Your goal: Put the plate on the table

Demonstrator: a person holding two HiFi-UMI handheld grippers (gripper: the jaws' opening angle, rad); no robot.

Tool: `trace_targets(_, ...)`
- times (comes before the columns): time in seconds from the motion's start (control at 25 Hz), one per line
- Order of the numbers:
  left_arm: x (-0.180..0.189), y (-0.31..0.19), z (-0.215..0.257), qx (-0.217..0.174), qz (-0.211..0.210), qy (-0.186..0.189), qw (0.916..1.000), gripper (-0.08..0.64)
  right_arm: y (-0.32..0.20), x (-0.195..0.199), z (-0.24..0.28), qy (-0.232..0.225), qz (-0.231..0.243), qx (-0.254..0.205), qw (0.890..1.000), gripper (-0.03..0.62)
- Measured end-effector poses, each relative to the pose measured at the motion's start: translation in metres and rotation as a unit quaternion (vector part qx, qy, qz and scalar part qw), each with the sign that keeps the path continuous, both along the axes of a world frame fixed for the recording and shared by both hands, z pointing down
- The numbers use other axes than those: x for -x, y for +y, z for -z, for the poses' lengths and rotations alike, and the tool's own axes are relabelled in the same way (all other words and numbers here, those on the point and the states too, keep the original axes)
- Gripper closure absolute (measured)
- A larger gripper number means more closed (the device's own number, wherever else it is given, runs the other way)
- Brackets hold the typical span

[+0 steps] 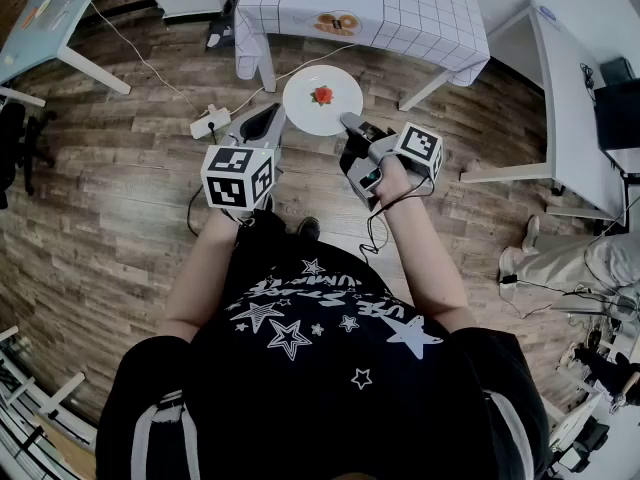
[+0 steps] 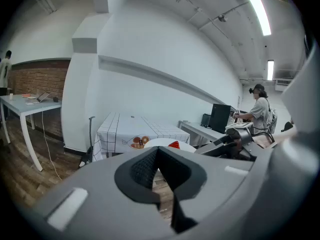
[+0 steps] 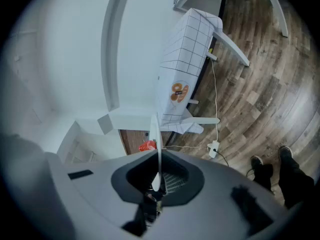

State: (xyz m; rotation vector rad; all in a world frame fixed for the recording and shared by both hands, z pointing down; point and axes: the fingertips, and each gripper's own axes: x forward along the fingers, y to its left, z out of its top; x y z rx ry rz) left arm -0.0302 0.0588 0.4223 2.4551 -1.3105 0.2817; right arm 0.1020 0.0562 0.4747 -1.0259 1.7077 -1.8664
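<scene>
Right gripper (image 3: 156, 180): jaws clamped on the near rim of the round white plate (image 1: 303, 111). In the right gripper view the rim runs edge-on as a thin white line straight up between the pads. The plate is in the air over the brown wood-plank floor (image 1: 120, 198), roughly level in the head view, and not on any table. A small red food piece (image 1: 322, 95), maybe a strawberry, sits near the plate's middle.

Left gripper (image 1: 266, 118): jaws pressed together with nothing between them. Its tip is just beside the plate's left edge; whether it touches I cannot tell. In the left gripper view the plate and the red piece show just past the closed tips.

The table with the white black-grid cloth (image 1: 420, 8) is ahead of the plate and apart from it. A round orange-brown print or dish lies on the cloth near the front edge, too small to tell which.

A white power strip with cable (image 1: 210, 121) lies on the floor left of the plate. A light grey desk (image 1: 45, 18) is at far left, and another white desk (image 1: 565, 98) is at right. The person wears a black shirt with white stars (image 1: 320, 328), and dark shoes (image 3: 270, 159) show in the right gripper view. Another person sits at a desk with a dark monitor (image 2: 219, 118) in the left gripper view.
</scene>
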Motion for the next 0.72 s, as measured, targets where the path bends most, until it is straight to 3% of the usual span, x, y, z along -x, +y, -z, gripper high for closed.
trace_targets(0.72, 0.005, 0.01, 0.003, -0.011, 0.01, 0.002, 0.9999, 0.551, 0.005, -0.003, 0.014, 0.002, 0.002, -0.034, 0.999, 0.572)
